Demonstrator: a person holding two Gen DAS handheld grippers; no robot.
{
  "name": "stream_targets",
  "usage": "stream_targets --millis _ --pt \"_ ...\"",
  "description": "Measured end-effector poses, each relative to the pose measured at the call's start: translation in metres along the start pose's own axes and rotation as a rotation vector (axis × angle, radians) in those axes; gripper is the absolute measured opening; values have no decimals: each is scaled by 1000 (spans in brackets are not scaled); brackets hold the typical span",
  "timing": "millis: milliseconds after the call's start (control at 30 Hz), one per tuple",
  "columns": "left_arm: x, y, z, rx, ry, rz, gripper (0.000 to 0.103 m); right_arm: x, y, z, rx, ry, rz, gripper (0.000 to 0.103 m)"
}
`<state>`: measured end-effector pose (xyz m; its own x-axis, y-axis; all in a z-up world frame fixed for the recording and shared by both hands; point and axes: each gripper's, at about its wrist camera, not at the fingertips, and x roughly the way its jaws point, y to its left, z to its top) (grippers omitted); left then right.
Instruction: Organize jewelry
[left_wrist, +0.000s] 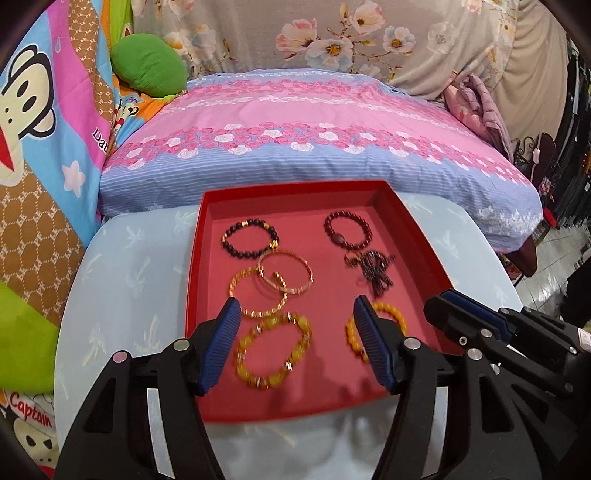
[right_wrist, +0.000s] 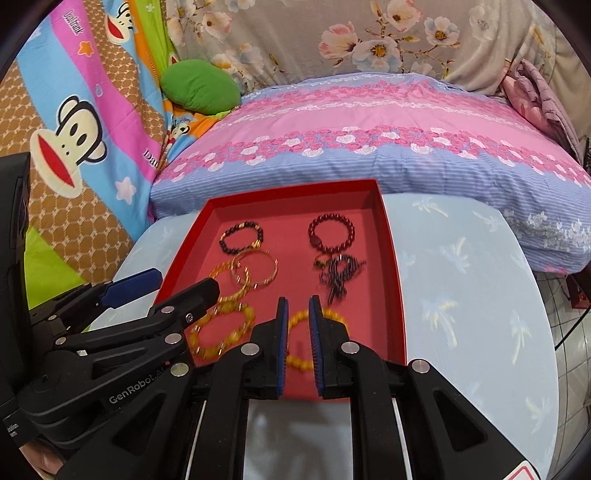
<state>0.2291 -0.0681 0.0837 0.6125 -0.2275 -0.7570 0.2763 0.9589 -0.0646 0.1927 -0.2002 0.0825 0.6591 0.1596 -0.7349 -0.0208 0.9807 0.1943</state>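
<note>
pale table (left_wrist: 122, 266), red tray (left_wrist: 413, 236) lengthwise away

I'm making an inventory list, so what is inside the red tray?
The red tray holds a black bead bracelet, a dark red one, two gold bangles, two yellow bead bracelets, and a blurry dark tangle. The left gripper partly covers one yellow bracelet.

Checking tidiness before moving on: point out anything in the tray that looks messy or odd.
In the red tray, two gold bangles overlap instead of lying apart, and the dark beaded strand right of them sits in a tangled heap, unlike the neat round bracelets.
</note>
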Motion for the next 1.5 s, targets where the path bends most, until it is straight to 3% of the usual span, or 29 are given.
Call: stream_targets --millis 400,800,1100,1500 --pt "-37 -20 -76 0 60 -38 60 -46 1 -82 17 68 4 13" --pt "-55 -19 -146 5 98 -33 60 -56 -2 -151 -5 145 -29 20" --pt "-61 -6 -180 -26 145 -14 60 -51 10 -168 -41 168 -21 20" --pt "-62 0 -185 -46 156 -10 61 -37 21 -168 -87 164 -41 22"
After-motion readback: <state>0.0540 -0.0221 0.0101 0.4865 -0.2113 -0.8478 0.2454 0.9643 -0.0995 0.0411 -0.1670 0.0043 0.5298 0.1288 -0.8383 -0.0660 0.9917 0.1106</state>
